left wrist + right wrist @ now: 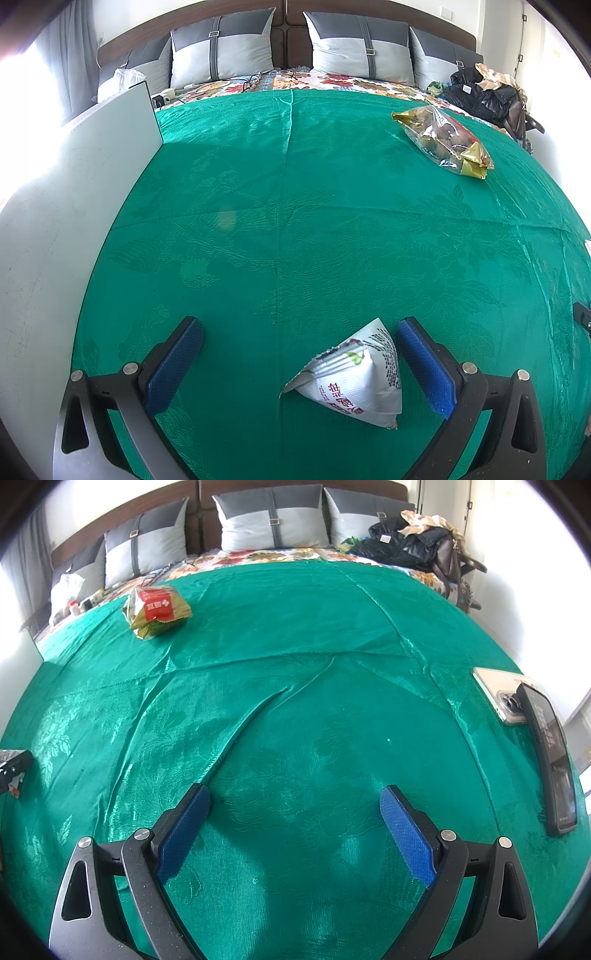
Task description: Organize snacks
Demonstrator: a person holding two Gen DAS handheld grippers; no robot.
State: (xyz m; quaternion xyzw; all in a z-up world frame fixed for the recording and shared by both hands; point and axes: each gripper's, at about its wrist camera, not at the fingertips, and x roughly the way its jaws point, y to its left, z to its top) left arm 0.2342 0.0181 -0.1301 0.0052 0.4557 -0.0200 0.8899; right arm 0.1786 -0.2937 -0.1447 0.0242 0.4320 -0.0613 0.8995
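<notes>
A white pyramid-shaped snack packet (354, 380) with red print lies on the green cloth (295, 221), between the blue pads of my left gripper (299, 339), nearer the right pad. That gripper is open and does not touch the packet. A clear and gold snack bag (445, 140) lies far off at the right; in the right wrist view the same bag (157, 605) shows its red label at the far left. My right gripper (295, 808) is open over bare, wrinkled cloth (295, 664) with nothing between its pads.
A white board (74, 221) stands along the left. A phone (498, 698) and a black remote-like device (552, 757) lie at the right edge. Pillows (221, 48), a floral sheet (314, 81) and dark clothes (410, 542) sit behind the cloth.
</notes>
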